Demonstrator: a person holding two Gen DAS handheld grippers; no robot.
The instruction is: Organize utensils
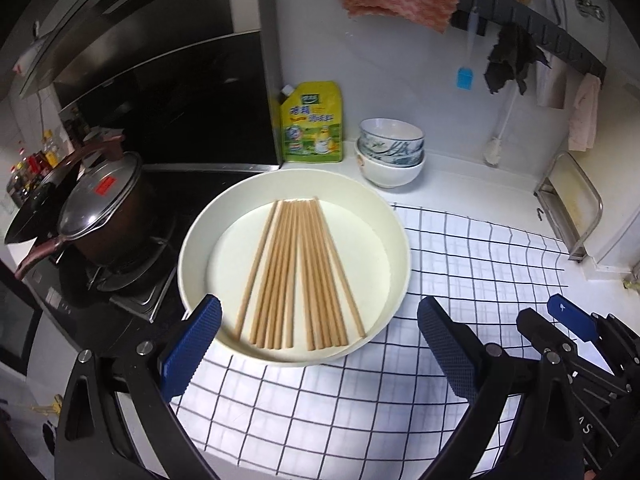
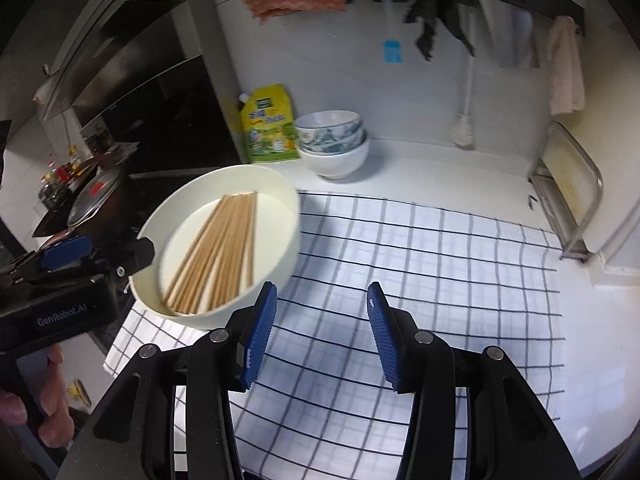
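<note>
Resting loose in a round cream dish, smooth wooden chopsticks; both ribbed blue jaws released, empty.

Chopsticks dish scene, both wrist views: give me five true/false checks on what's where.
1. The chopsticks lie inside the round white dish. True.
2. The right gripper is clamped on a chopstick. False: its fingers stand apart with only the checked cloth between them.
3. The stacked bowls stand on the checked cloth. False: they stand on the bare white counter behind it.
4. A yellow pouch stands next to the bowls. True.
5. The pot on the stove has no lid. False: a glass lid covers it.
</note>
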